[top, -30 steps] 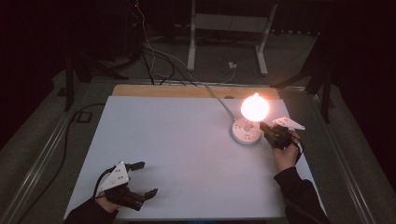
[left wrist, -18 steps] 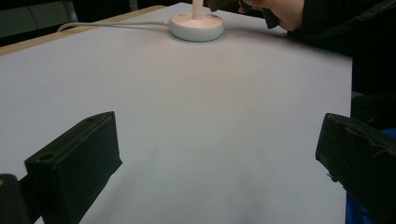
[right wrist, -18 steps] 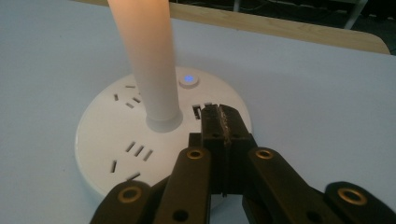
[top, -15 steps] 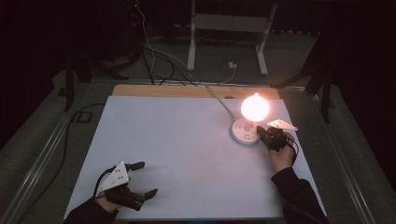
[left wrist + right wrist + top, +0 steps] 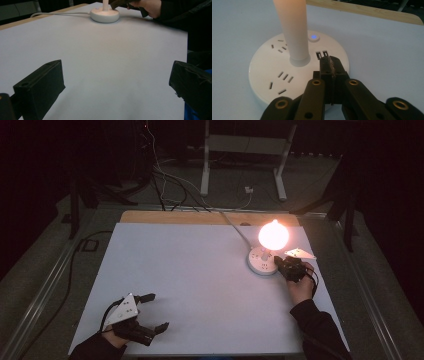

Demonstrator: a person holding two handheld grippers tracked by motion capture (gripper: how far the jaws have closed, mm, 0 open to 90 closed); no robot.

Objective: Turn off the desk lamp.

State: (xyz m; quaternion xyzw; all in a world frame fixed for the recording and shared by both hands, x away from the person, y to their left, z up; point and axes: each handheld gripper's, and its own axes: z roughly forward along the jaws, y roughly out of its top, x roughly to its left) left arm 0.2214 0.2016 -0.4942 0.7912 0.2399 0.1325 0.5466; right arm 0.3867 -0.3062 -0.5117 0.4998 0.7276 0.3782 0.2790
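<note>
A lit round lamp bulb [image 5: 273, 235] glows on a stem [image 5: 293, 32] that rises from a white round socket base [image 5: 262, 261] [image 5: 274, 72] [image 5: 104, 15] at the table's right. On top of the base a small blue-lit button [image 5: 313, 37] glows. My right gripper [image 5: 280, 263] [image 5: 330, 62] is shut with nothing between its jaws, its tip over the base's near edge, just short of the button. My left gripper [image 5: 155, 311] [image 5: 115, 82] rests open near the front left edge of the white table top [image 5: 200, 285], nothing between its jaws.
A white cable [image 5: 232, 227] runs from the base over the table's wooden far edge [image 5: 200, 217] to the dark floor. A metal stand [image 5: 245, 155] and loose cables [image 5: 165, 180] lie beyond the table. The room is dark around the lamp.
My right gripper has drawn slightly back from the base toward the person. The left gripper has kept still.
</note>
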